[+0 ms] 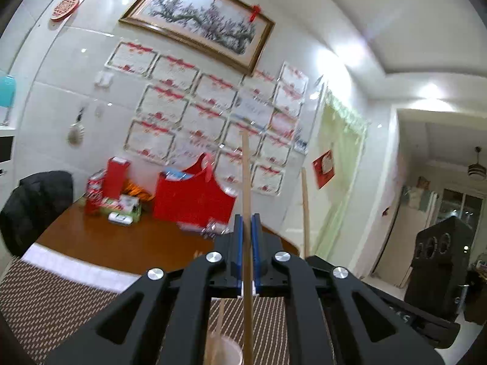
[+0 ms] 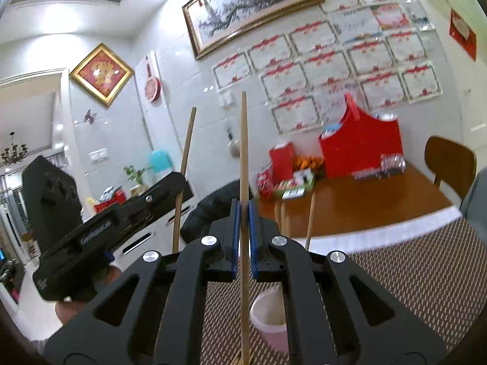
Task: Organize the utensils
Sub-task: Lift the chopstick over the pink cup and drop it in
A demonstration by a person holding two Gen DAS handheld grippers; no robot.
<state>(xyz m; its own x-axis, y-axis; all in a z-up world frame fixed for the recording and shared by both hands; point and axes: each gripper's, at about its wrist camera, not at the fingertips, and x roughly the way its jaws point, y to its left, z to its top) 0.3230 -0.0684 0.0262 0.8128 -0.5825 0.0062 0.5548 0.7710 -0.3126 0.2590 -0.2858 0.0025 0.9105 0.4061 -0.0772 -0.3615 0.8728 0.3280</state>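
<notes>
My left gripper is shut on a wooden chopstick that stands upright between its blue pads. My right gripper is likewise shut on an upright chopstick. Each view shows the other gripper's stick off to one side: the right one and the left one, with the left gripper closed around it. Below both grippers a pink-white cup stands on the woven placemat. More chopsticks rise behind my right finger, their lower ends hidden.
The brown wooden table carries a red bag and small boxes against the tiled wall. A dark jacket hangs on a chair, and a wooden chair stands on the far side. A tall black cabinet stands off the table.
</notes>
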